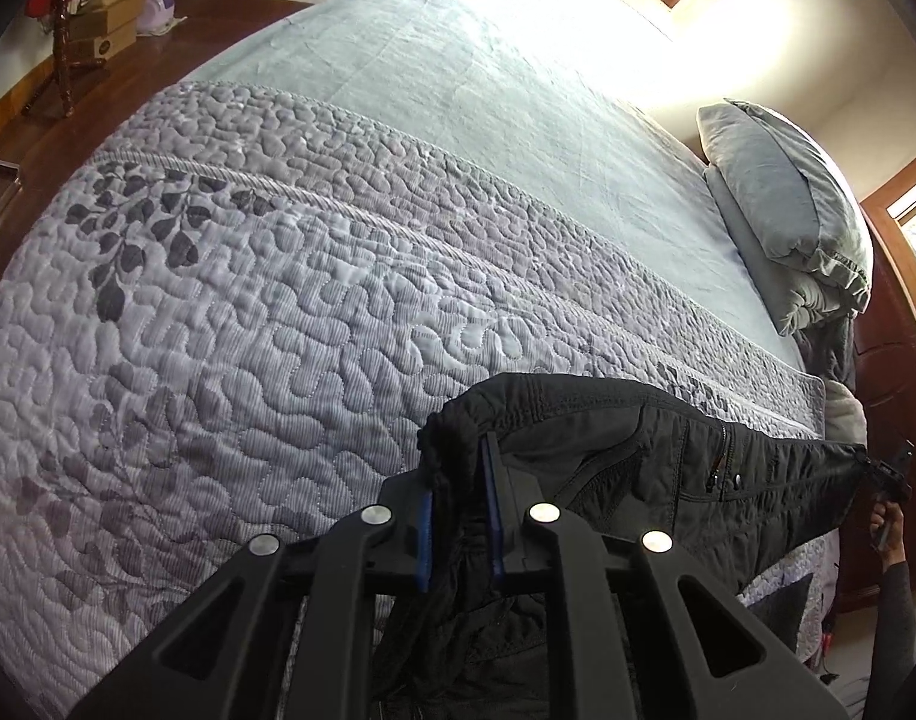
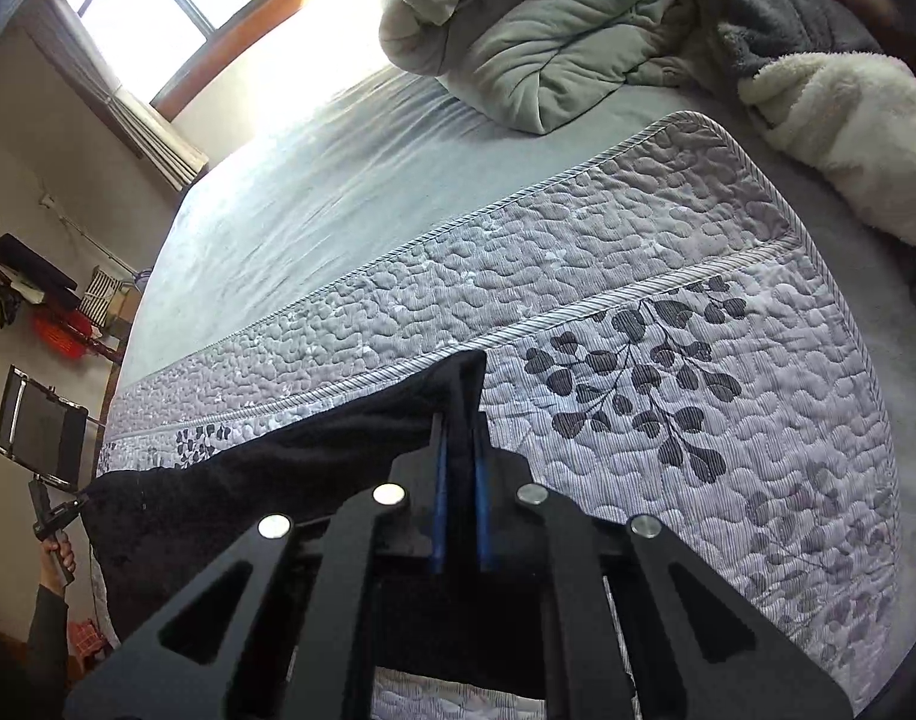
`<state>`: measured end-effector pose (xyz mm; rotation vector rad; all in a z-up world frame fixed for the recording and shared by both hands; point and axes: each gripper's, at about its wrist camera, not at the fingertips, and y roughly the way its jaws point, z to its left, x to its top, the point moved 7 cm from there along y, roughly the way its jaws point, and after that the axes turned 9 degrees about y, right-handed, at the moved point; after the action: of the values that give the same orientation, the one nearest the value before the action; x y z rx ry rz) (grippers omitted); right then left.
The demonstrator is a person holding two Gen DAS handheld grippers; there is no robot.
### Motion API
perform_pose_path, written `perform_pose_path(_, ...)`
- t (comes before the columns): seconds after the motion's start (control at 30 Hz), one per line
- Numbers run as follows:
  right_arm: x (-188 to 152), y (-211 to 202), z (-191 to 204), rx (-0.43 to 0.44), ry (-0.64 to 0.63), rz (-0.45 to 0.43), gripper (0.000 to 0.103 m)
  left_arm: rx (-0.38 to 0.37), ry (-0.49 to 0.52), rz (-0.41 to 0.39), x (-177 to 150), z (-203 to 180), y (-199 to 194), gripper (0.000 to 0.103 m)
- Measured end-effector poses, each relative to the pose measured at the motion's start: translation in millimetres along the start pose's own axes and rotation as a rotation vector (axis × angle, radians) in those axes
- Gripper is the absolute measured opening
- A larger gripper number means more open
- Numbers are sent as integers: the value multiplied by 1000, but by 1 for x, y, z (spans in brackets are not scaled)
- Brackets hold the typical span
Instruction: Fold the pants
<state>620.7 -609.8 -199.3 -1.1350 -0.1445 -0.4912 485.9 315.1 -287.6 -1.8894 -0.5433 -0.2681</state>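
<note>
Gripping the pants (image 1: 650,468) at 1 end of the waistband, the left tongs (image 1: 458,480) are clenched on a bunched, gathered bit of black cloth between their blue pads (image 1: 423,534). The right tongs (image 2: 458,450) are likewise clenched on black fabric, a corner of which pokes up past their tips. Between the 2 tongs the pants are stretched out in the air, just above the near edge of the quilt (image 1: 248,330). In the left wrist view the waistband runs from the left tongs off to the right tongs (image 1: 893,471) at the far side, with a zip pocket showing below it. The rest of the pants hangs down beneath the left tongs. The quilt, grey with a leaf print, covers the near part of the bed (image 2: 314,192). Beyond the quilt lie a pillow (image 1: 782,210), a crumpled duvet (image 2: 548,42) and a white fleece blanket (image 2: 848,120).
</note>
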Motion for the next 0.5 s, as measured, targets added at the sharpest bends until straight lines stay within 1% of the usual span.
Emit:
perform_pose_path(0.2,-14,-39,5,9,7,-36,6,-13,20,-38,3,-15,-30,13)
perform_pose_path(0.23,-20,-51,6,12,10,-44,6,-15,25,-42,3,-18,-35,13)
perform_pose_path(0.5,-47,-93,2,18,17,-80,5,-23,60,-81,-3,-36,-74,13)
